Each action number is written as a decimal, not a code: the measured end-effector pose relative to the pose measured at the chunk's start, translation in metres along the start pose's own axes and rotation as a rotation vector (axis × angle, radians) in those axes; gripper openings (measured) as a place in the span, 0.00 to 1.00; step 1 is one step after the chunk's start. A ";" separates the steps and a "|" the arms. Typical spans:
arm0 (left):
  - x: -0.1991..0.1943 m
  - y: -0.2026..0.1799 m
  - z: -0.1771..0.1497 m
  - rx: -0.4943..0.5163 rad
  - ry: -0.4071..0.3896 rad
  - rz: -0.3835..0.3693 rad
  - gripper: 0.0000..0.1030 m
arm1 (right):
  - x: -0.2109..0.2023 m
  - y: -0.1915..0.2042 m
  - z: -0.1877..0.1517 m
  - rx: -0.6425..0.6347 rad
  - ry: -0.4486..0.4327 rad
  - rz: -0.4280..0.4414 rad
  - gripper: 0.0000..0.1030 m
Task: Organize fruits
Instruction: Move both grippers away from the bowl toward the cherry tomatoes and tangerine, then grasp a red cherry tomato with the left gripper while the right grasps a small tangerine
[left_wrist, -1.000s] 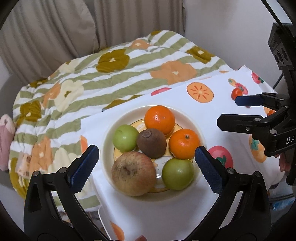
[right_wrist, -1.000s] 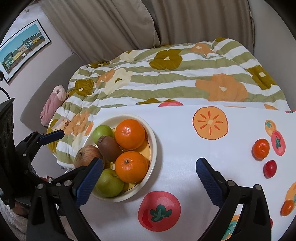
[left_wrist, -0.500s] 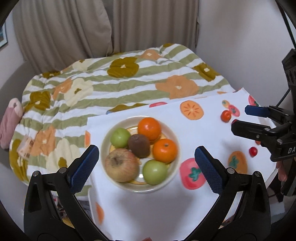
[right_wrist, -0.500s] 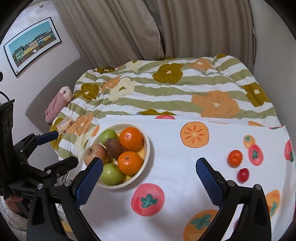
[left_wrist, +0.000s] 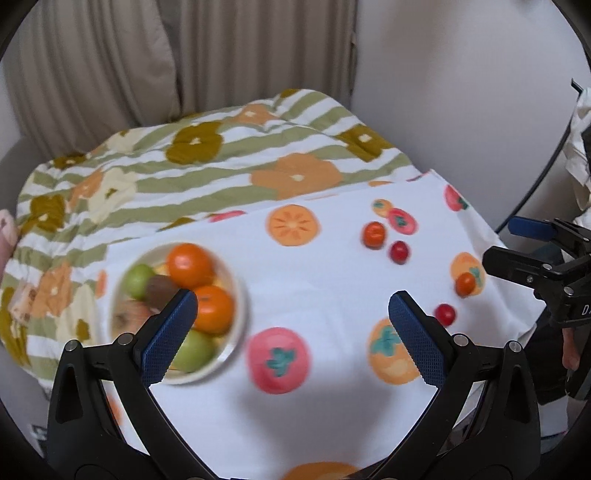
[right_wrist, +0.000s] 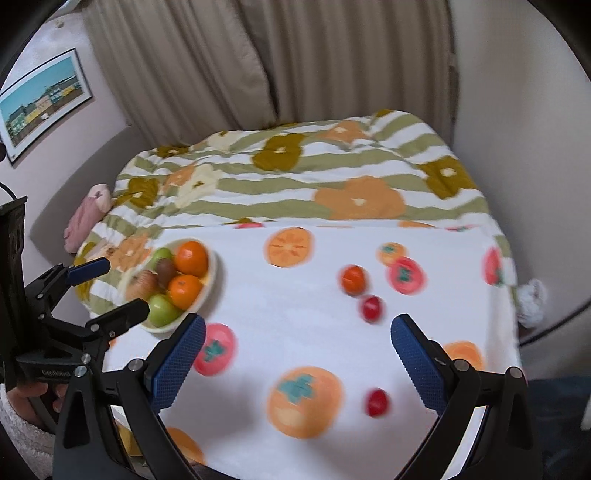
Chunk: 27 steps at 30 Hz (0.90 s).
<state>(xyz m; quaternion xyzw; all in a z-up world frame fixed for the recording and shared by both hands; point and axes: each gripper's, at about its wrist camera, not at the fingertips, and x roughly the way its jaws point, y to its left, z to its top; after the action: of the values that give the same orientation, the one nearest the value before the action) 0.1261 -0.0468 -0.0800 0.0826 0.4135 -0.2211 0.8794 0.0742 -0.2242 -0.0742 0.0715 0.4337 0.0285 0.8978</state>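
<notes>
Two grippers spread wide, gripping nothing; fruit split between bowl and cloth.

Left wrist view: left gripper (left_wrist: 291, 325) hangs above the tablecloth (left_wrist: 325, 280); bowl (left_wrist: 238, 317) of fruit near the cloth's left edge; small orange (left_wrist: 373, 235) and red fruit (left_wrist: 399, 252) toward its far right corner.
Right wrist view: right gripper (right_wrist: 297, 349) agape over the cloth's near edge; another red fruit (right_wrist: 376, 401) between its fingers (right_wrist: 419, 363); left gripper beside the bowl.

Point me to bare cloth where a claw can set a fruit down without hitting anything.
Free: the patch of tablecloth between the bowl and the loose small fruits, bare except for flat prints. Crowded: the bowl, heaped with fruit, and the right side, where the small orange tomato, red cherry tomato and two more lie scattered.
</notes>
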 end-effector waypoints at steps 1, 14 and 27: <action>0.003 -0.007 -0.001 -0.001 0.001 -0.010 1.00 | -0.004 -0.007 -0.004 0.003 -0.006 -0.015 0.98; 0.040 -0.106 -0.026 0.067 0.036 -0.136 1.00 | -0.023 -0.103 -0.051 0.096 0.013 -0.106 0.98; 0.094 -0.172 -0.056 0.285 0.117 -0.222 0.84 | 0.002 -0.124 -0.081 0.038 0.051 -0.084 0.97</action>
<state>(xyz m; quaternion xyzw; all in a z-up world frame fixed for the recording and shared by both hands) 0.0613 -0.2117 -0.1810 0.1730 0.4349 -0.3682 0.8033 0.0107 -0.3381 -0.1442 0.0695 0.4596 -0.0159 0.8853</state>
